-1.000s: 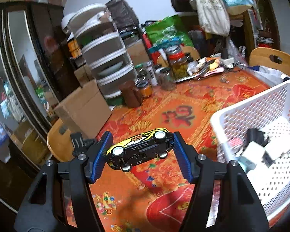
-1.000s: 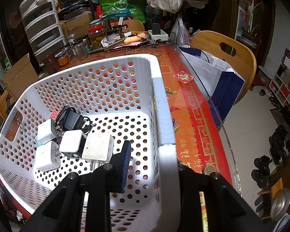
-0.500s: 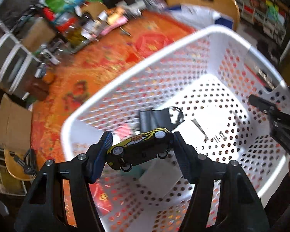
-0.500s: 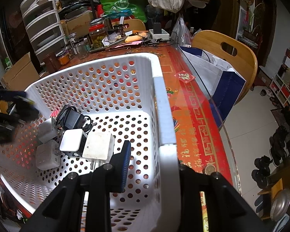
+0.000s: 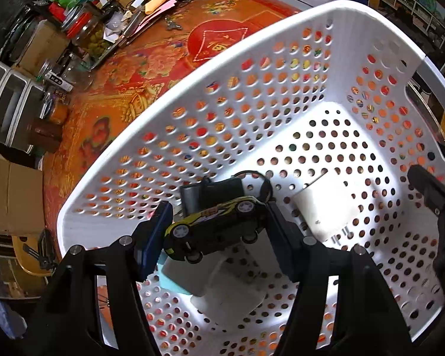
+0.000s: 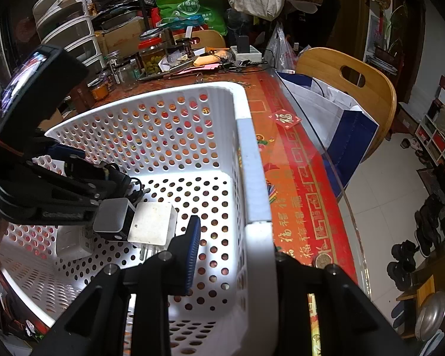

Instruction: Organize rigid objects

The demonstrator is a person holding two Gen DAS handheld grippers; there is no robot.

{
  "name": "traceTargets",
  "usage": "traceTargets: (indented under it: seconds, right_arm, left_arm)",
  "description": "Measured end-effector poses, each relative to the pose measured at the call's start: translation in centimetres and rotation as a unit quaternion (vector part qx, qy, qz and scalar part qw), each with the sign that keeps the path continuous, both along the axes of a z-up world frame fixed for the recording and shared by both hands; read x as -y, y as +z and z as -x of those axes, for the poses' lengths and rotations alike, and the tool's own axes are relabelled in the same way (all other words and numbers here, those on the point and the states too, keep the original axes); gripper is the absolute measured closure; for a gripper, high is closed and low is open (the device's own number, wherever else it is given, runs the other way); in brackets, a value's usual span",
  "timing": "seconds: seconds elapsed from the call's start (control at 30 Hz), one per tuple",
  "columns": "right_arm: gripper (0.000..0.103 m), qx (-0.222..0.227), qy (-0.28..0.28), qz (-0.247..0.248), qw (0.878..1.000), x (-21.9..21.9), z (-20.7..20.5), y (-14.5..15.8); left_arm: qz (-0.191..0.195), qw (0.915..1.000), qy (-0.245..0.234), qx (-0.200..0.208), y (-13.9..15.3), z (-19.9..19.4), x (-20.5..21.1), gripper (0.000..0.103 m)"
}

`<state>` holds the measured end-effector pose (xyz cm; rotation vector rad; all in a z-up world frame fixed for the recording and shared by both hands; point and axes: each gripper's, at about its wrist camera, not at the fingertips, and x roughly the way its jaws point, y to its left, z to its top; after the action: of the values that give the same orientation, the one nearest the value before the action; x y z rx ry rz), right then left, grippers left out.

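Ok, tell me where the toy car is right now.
In the left wrist view, the toy car is clamped in the left tool, held inside the white basket above the chargers.

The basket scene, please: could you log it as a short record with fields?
left gripper: jaws shut on the toy car, held above the basket floor
right gripper: jaws clamp the basket wall
basket contents: white chargers, black adapter
surface: red patterned table
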<state>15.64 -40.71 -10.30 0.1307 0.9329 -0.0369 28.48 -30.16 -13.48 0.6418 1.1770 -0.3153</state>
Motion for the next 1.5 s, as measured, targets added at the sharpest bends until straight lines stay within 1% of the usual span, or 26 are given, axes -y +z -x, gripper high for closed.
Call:
traceTargets:
  seconds: [0.3,0.33,0.37,0.43,0.47,0.5,0.53,0.57,0.6,0.63,0.67,0.7,0.73,0.77,0.83,0.9,0.93,0.97,1.03,1.1,1.13,1.17,1.23,1.3,1.4,1.5]
  right_arm:
    - [0.074,0.0,0.001,-0.001,1.0,-0.2,0.0,0.0]
    - [0.074,0.0,0.001,-0.001,1.0,-0.3,0.0,0.0]
    - [0.073,0.001,0.001,-0.001,1.0,-0.3,0.0,0.0]
    - [0.072,0.0,0.003,-0.002,1.0,-0.3,0.0,0.0]
    - [0.07,0.0,0.004,-0.003,1.0,-0.2,0.0,0.0]
    - [0.065,0.0,0.005,-0.005,1.0,-0.1,-0.1,0.0]
    - [0.059,0.001,0.005,-0.007,1.0,-0.1,-0.1,0.0]
    - [0.046,0.003,0.0,-0.007,1.0,0.0,-0.1,0.0]
    - [0.037,0.005,-0.005,-0.004,1.0,-0.1,-0.1,0.0]
    - [0.036,0.008,-0.01,-0.002,1.0,-0.1,0.1,0.1]
    - [0.034,0.009,-0.013,-0.005,1.0,-0.1,0.3,0.1]
    - [0.028,0.007,-0.016,-0.011,1.0,0.0,0.5,0.2]
    - [0.026,0.006,-0.024,-0.01,1.0,0.1,1.0,0.5]
    - [0.023,0.013,-0.032,-0.003,0.999,0.2,1.7,1.1]
    - [0.015,0.036,-0.046,0.005,0.998,0.2,3.3,2.4]
    - [0.001,0.077,-0.059,0.006,0.995,-0.1,5.9,4.4]
    - [0.0,0.1,-0.064,0.005,0.993,-0.5,7.4,5.3]
    - [0.0,0.124,-0.069,0.002,0.99,-0.9,8.8,6.2]
    - [0.0,0.158,-0.075,-0.011,0.984,-2.0,11.1,7.5]
    - [0.0,0.178,-0.081,-0.024,0.98,-3.3,13.1,8.3]
    - [0.0,0.188,-0.087,-0.022,0.978,-4.3,14.2,8.7]
    - [0.0,0.199,-0.09,-0.017,0.976,-5.3,15.5,9.2]
    - [0.0,0.212,-0.084,-0.012,0.974,-7.2,17.8,10.2]
    - [0.0,0.219,-0.059,-0.009,0.974,-9.8,20.5,11.3]
    - [0.0,0.233,-0.037,0.021,0.971,-13.1,24.1,12.5]
    - [0.0,0.23,-0.018,0.034,0.972,-15.3,25.6,13.1]
  left_arm:
    - [-0.005,0.9995,0.0,-0.03,-1.5,-1.1,0.2,0.041]
    - [-0.005,0.9994,-0.001,-0.035,-1.6,-1.1,0.2,0.036]
    - [-0.004,0.9993,-0.001,-0.037,-1.7,-1.2,0.1,0.027]
    - [0.005,0.9992,-0.002,-0.039,-1.5,-1.2,0.1,0.017]
    - [0.008,0.9993,-0.005,-0.036,-1.4,-1.2,0.1,0.015]
    - [0.009,0.9993,-0.008,-0.034,-1.4,-1.1,0.1,0.014]
    - [0.012,0.9993,-0.013,-0.033,-1.2,-1.1,0.2,0.011]
    - [0.017,0.9993,-0.017,-0.03,-1.0,-1.0,0.2,0.006]
    - [0.021,0.9994,-0.017,-0.024,-0.7,-0.9,0.2,0.003]
    - [0.031,0.9994,-0.016,-0.008,0.0,-0.7,0.0,0.0]
    - [0.045,0.9989,-0.015,0.005,0.9,-0.5,-0.3,0.0]
    - [0.06,0.998,-0.015,0.017,1.7,-0.2,-0.8,0.0]
    - [0.075,0.9967,-0.012,0.029,2.7,0.1,-1.4,0.0]
    - [0.094,0.9941,-0.01,0.053,4.0,0.8,-2.3,0.0]
    - [0.119,0.9867,-0.005,0.111,6.7,2.6,-4.5,0.0]
    - [0.166,0.9733,0.001,0.159,9.4,5.4,-7.9,0.0]
    - [0.188,0.9674,0.003,0.17,10.3,6.7,-9.4,0.0]
    - [0.224,0.956,0.009,0.189,11.4,8.7,-11.9,0.0]
    - [0.269,0.9363,0.022,0.225,12.7,11.9,-16.0,0.0]
    - [0.29,0.9209,0.047,0.256,13.3,15.0,-19.6,0.0]
    - [0.294,0.9164,0.061,0.265,13.5,16.4,-21.3,0.0]
    - [0.292,0.9144,0.074,0.271,13.4,18.1,-23.1,0.0]
    - [0.292,0.9103,0.08,0.282,13.1,20.9,-25.3,0.0]
    - [0.288,0.9052,0.082,0.301,12.8,24.7,-27.1,0.0]
    - [0.293,0.8986,0.074,0.318,12.8,29.0,-28.7,0.0]
    - [0.301,0.8942,0.071,0.324,13.2,31.5,-29.4,0.0]
